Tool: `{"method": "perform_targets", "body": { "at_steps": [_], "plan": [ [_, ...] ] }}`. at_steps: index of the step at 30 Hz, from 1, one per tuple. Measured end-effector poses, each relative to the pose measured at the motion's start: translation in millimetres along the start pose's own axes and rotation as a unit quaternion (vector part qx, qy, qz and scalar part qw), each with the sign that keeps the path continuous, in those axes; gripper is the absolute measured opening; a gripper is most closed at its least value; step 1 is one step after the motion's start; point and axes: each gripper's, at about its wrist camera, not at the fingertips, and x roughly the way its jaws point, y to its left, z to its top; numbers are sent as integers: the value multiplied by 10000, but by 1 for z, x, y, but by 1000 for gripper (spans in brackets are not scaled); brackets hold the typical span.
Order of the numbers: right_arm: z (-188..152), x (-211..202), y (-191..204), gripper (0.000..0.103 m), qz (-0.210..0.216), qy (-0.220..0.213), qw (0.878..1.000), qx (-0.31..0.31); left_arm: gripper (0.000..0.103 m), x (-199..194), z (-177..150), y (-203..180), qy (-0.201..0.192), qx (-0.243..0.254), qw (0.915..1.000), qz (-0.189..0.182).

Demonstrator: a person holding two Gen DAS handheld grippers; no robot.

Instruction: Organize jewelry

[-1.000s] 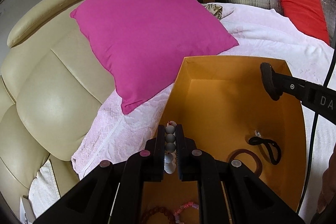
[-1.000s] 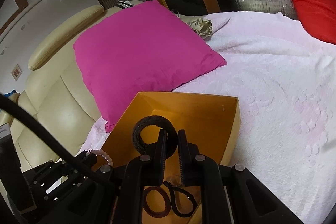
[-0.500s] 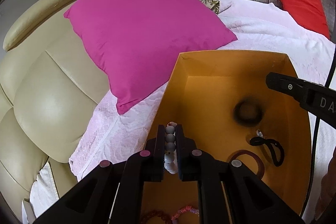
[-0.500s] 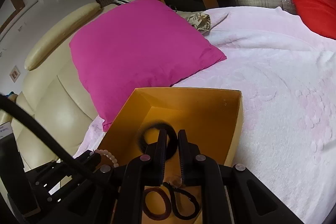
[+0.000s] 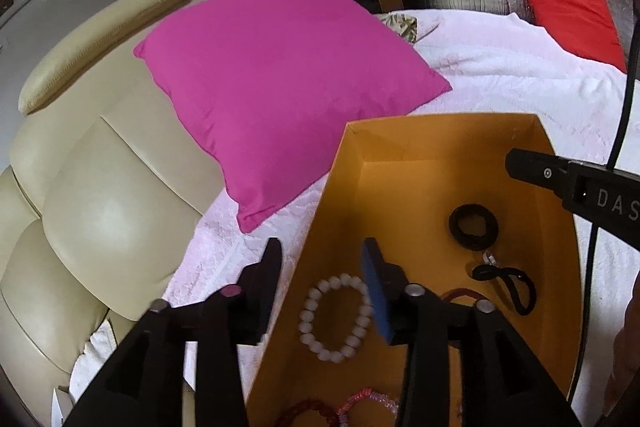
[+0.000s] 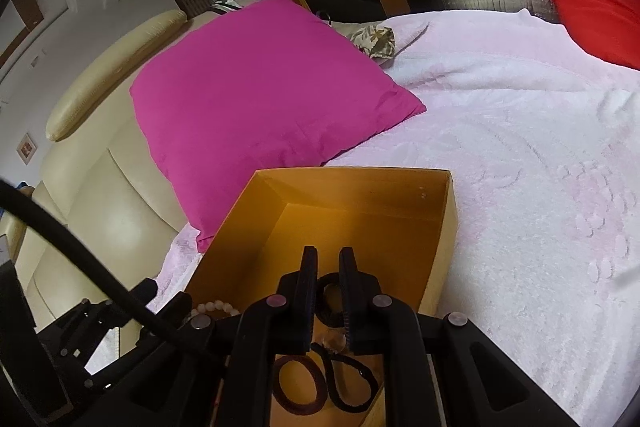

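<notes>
white bead bracelet lying loose in the yellow box

the left gripper [image 5: 322, 263] is spreading its jaws, one finger outside the yellow box [image 5: 340, 187] wall and one inside. the white bead bracelet [image 5: 335, 317] is lying flat on the box floor below the gap, with neither pad pressing on it. nearer the lens, a red bead bracelet [image 5: 306, 413] and a pink one [image 5: 366, 401] are showing at the box's close end. the right gripper [image 6: 328, 267] is hanging over the box with its jaws nearly together and nothing pinched between them. beyond, a thick black ring [image 5: 473, 226], a thin black loop [image 5: 510, 283] and a dark red band [image 6: 298, 383] are resting on the floor. farther back, a magenta cushion [image 5: 280, 83] is leaning on a cream sofa [image 5: 100, 195].
</notes>
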Motion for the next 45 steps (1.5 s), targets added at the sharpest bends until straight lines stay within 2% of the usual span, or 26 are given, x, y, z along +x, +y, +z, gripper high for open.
{"method": "perform_targets", "body": {
  "at_steps": [3,9,12,14,22,34,37,40,45],
  "plan": [
    [0,-7,3,13,39,-11,10000,0,58,-11,1,2,-116,-17,9999,67],
    [-1,-31,10,15,63,-93,9999,-56,68,-31,2,10,-218,-152,9996,76],
    [-3,-41,11,24,38,-103,9999,-66,70,-39,0,11,-227,-180,9996,69],
    [-5,-49,11,30,26,-111,9999,-71,71,-43,-1,12,-176,-200,9996,63],
    [-13,-75,11,43,-54,-163,9997,-151,73,-53,-11,12,77,-301,9995,-91],
    [-35,-118,26,44,-128,-182,9985,-491,74,-80,-30,17,241,-383,9983,-356],
    [-49,-140,27,44,-159,-213,9982,-529,74,-91,-35,21,225,-400,9983,-361],
    [-66,-166,24,47,-165,-275,9985,-434,75,-107,-41,26,140,-340,9991,-212],
    [-89,-210,32,48,-344,-411,9971,-541,76,-143,-49,41,-60,-411,9987,-302]
  ]
}}
